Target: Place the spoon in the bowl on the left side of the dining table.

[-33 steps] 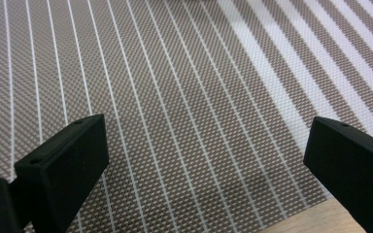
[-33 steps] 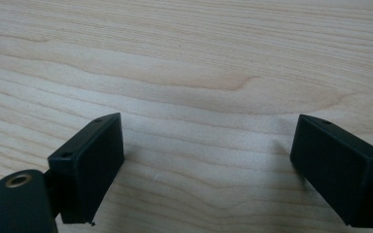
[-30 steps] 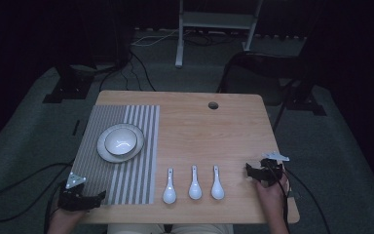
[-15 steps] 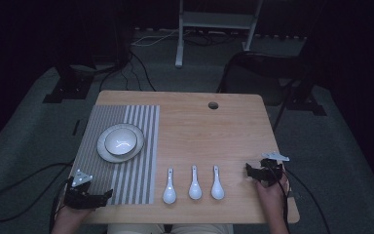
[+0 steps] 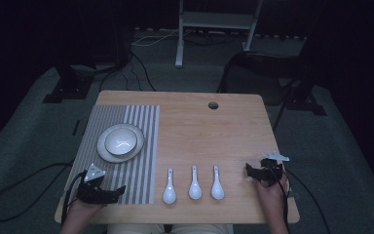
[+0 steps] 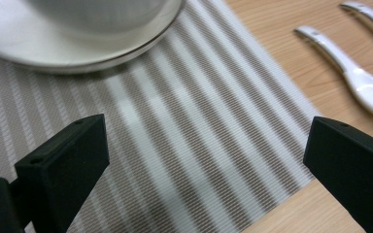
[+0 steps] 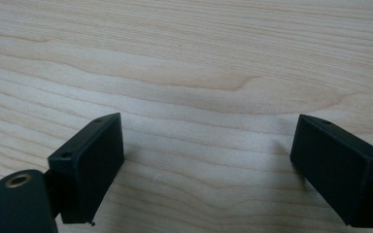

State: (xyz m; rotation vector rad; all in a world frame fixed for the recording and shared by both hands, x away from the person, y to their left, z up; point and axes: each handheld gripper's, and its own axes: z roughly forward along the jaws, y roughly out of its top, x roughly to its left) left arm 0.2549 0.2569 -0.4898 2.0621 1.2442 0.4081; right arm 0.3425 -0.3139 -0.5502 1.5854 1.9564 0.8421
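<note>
Wooden table (image 5: 214,131), three spoons (image 5: 193,183), one bowl (image 5: 121,141)

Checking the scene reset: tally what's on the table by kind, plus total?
Spoons: 3 (left spoon, middle spoon, right spoon)
Bowl: 1
Plate: 1, under the bowl
Striped mat: 1
Total: 6

Beyond the wooden table (image 5: 214,141) (a round hole (image 5: 213,105) near its far edge) stands a white frame (image 5: 217,22). Black cables (image 5: 141,73) cross the grey carpet (image 5: 29,131). At far right is a dark shape (image 5: 268,73), possibly a chair.
</note>
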